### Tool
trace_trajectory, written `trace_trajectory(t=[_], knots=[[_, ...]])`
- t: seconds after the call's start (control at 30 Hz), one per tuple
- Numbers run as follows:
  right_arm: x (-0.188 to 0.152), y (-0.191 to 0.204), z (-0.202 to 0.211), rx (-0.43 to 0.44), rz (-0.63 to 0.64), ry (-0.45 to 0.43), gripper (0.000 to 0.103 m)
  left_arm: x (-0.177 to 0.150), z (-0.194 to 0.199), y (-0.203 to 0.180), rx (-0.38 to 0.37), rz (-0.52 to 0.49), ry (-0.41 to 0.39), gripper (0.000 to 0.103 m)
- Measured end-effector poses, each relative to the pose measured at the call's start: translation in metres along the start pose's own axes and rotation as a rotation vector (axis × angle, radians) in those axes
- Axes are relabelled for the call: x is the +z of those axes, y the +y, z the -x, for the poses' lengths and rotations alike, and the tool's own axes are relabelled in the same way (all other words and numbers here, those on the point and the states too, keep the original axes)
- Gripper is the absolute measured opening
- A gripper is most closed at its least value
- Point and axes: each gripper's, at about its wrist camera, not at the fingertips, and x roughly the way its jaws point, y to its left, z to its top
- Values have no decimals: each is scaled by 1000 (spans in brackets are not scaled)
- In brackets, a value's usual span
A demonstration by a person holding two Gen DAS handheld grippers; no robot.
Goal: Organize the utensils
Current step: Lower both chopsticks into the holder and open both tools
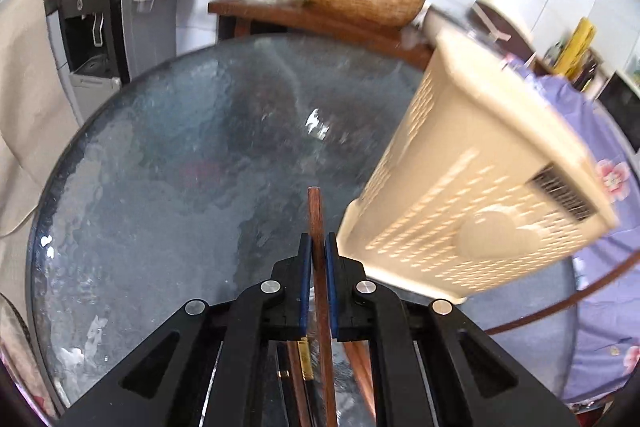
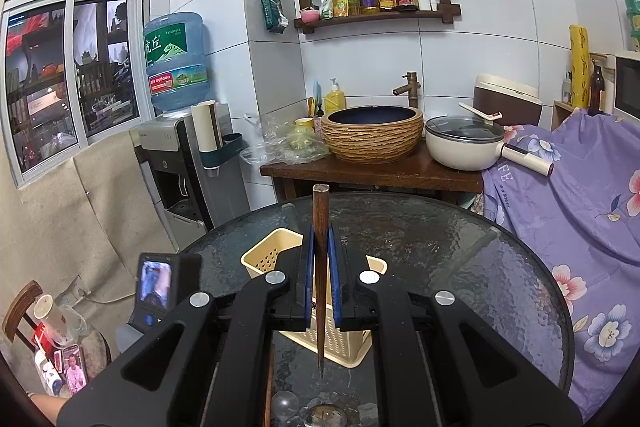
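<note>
Two tools, each pinching one chopstick | left tool (image 1: pixel 319 259): blue pads pressed on chopstick (image 1: pixel 316 223), lower centre of frame, tip over glass desk (image 1: pixel 160 167) | basket (image 1: pixel 480 179) right of frame, blurred | right tool (image 2: pixel 320 247): chopstick (image 2: pixel 320 227) clamped upright, frame centre | basket (image 2: pixel 272 255) just behind, on desk (image 2: pixel 460 259)

cream perforated basket (image 1: pixel 472 163), brown chopstick (image 1: pixel 316 215), seemingly floral cloth (image 2: pixel 568 195)
</note>
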Motion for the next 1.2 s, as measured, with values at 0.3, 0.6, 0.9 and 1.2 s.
trace_trajectory(t=[0.3, 0.6, 0.9, 1.2], knots=[[7, 5, 13, 27, 5, -26, 8, 8, 73, -3, -92, -51, -160, 6], [23, 16, 28, 71, 0, -36, 7, 16, 136, 0, -131, -114, -305, 6], [54, 22, 41, 77, -2, -46, 8, 43, 204, -7, -206, -133, -411, 6], [106, 28, 49, 35, 16, -113, 7, 102, 253, -44, -233, -154, -504, 6]])
